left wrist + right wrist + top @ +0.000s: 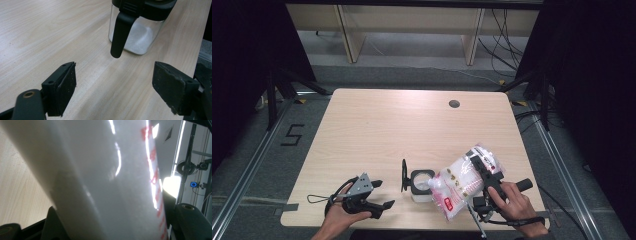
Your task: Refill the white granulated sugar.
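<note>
A white bag (459, 182) with red print is gripped between the fingers of the right gripper (486, 172) and tilted, its mouth held at the open jar (421, 184) near the front edge of the desk (382, 125). White grains are seen inside the jar. The left gripper (379, 195) is rested beside it, fingers (63, 87) spread, nothing between them.

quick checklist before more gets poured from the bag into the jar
1. Right tongs grip the bag: ok.
2. Bag mouth over the jar opening: ok, it points into it.
3. Jar lid swung open, out of the way: ok.
4. Left tongs steady the jar: not ok, open and apart from it.
5. Room left in the jar: ok, white fill sits low.
6. Spill on the table: cannot tell.
</note>
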{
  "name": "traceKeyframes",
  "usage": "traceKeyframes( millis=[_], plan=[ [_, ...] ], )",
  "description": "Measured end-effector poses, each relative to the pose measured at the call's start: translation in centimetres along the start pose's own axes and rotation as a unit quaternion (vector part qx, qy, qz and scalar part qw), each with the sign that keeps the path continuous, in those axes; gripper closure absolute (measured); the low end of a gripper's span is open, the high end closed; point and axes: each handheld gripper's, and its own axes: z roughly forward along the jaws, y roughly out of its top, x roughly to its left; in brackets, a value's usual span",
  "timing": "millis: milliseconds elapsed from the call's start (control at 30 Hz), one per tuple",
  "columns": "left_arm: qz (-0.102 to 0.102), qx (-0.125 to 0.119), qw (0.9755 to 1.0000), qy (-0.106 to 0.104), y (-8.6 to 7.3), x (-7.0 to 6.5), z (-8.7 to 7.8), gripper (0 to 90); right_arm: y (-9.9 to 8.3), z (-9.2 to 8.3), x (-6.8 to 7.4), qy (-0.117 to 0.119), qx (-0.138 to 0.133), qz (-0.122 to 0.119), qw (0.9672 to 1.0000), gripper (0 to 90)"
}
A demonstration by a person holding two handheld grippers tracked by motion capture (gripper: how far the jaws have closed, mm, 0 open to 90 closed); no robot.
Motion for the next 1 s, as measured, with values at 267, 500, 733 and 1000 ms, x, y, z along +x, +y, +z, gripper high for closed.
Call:
traceKeyframes(
  millis=[267,500,733,1000],
  plan=[
    [-0.004,0.006,1.0,-0.002,-0.1,-0.05,-0.08,18.9,0.02,0.02,0.05,0.004,0.001,0.006,1.0,42.1],
    [-0.006,0.003,1.0,-0.001,-0.12,-0.11,-0.12,18.9,0.1,-0.08,0.43,0.006,0.012,0.041,0.9991,42.1],
    [-0.007,0.002,1.0,-0.002,-0.14,-0.15,-0.11,18.9,0.14,0.03,0.26,0.004,0.003,0.026,0.9996,42.1],
    [0.009,-0.002,1.0,-0.001,-0.05,0.09,-0.11,18.9,0.12,0.03,0.49,0.009,0.007,0.042,0.9991,42.2]
  ],
)
